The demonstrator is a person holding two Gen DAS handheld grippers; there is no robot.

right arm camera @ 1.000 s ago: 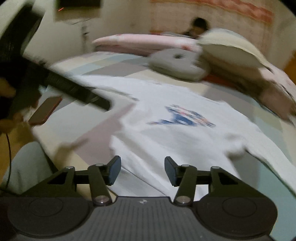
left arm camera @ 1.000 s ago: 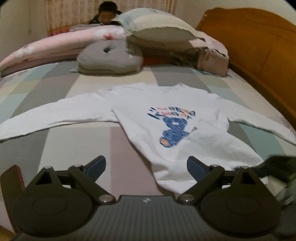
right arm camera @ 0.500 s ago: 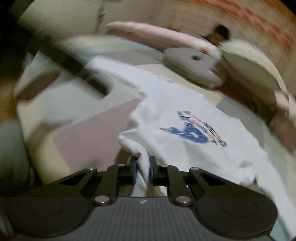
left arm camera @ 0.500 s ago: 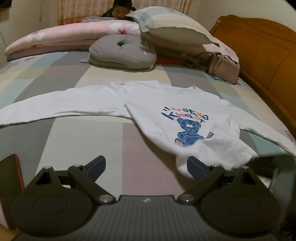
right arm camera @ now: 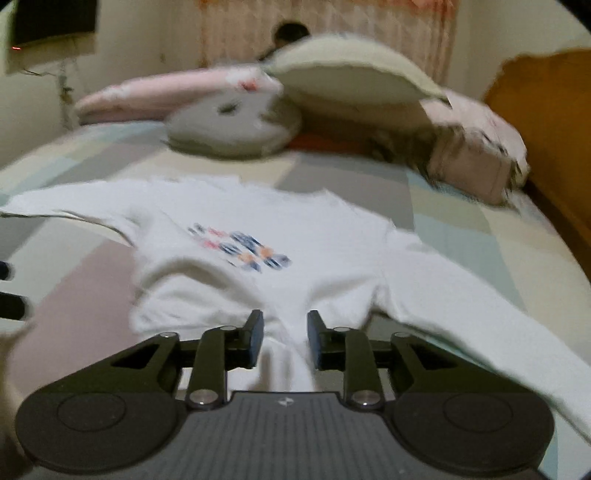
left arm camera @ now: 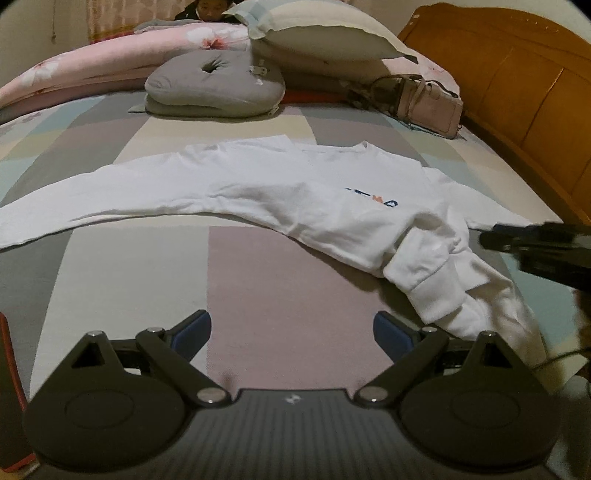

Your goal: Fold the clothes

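A bed (left arm camera: 110,288) with a sheet of pastel grey, cream, mauve and teal blocks fills both views, and everything else is placed against it. A wooden headboard (left arm camera: 517,96) stands along its right edge. At its far end lie a long pink floral bolster (left arm camera: 110,62), a large cream pillow (left arm camera: 325,37), a grey dimpled cushion (left arm camera: 214,85) and a pink handbag (left arm camera: 428,103); a person (left arm camera: 207,7) sits beyond. Across the bed's middle lies the white long-sleeved shirt (left arm camera: 258,192) with a blue print, its hem bunched up on the near right. The left gripper (left arm camera: 291,332) hovers over the bed's near mauve block, fingers spread wide, empty. The right gripper (right arm camera: 284,338) stands partly apart, a ridge of hem cloth between its fingers; whether they touch it I cannot tell.
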